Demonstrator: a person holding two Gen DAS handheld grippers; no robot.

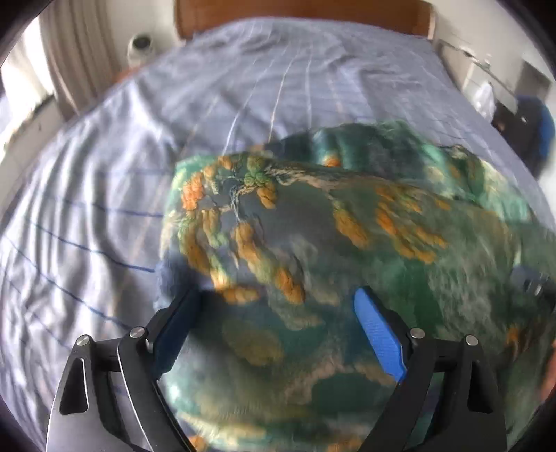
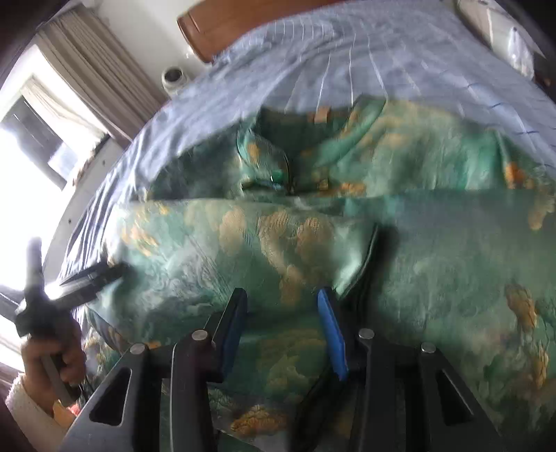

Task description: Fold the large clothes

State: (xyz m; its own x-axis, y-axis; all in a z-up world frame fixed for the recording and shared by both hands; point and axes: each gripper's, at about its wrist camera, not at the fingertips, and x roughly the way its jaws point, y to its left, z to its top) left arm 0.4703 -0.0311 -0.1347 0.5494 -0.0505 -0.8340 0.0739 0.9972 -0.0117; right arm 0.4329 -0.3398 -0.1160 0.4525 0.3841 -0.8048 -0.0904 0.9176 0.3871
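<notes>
A large green garment with orange cloud patterns (image 1: 312, 243) lies on the bed and fills most of both views; in the right wrist view (image 2: 347, 226) its collar shows at the far side. My left gripper (image 1: 278, 306) is open, its blue-padded fingers spread just above the cloth. It also shows in the right wrist view (image 2: 114, 274) at the garment's left edge, held by a hand. My right gripper (image 2: 281, 306) is open over a folded sleeve edge, nothing between its fingers.
The bed has a pale blue striped sheet (image 1: 139, 156) and a wooden headboard (image 1: 295, 14). A window with beige curtains (image 2: 87, 69) is on the left. A white round device (image 1: 140, 47) stands beside the bed. Furniture stands at the right (image 1: 514, 104).
</notes>
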